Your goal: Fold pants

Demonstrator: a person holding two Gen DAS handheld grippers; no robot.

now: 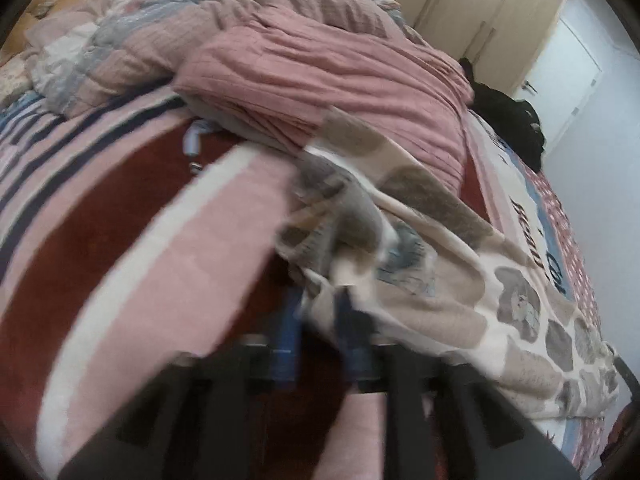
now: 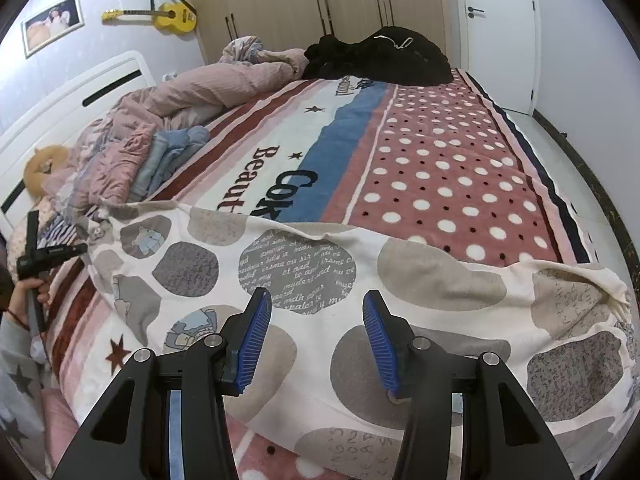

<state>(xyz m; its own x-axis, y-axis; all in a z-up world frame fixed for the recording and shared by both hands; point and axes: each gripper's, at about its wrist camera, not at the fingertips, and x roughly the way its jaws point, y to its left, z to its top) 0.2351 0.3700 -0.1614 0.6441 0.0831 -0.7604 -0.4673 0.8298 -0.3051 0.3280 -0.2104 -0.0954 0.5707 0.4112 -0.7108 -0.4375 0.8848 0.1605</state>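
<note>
The pants point(image 2: 312, 280) are cream with grey and beige blobs and lie spread across the bed's near end. My right gripper point(image 2: 318, 300) is open, hovering just above them with nothing between its blue pads. My left gripper point(image 1: 320, 304) is shut on the pants point(image 1: 420, 240) at one end, the cloth bunched between its blue fingers; that view is blurred. In the right wrist view the left gripper point(image 2: 86, 249) shows at the far left, at the pants' left end.
The bed has a striped and polka-dot blanket point(image 2: 440, 168). A crumpled pink quilt point(image 1: 320, 72) and folded blue clothes point(image 2: 168, 152) lie near the headboard. Black clothing point(image 2: 380, 56) sits at the far end. Wardrobes and a door stand behind.
</note>
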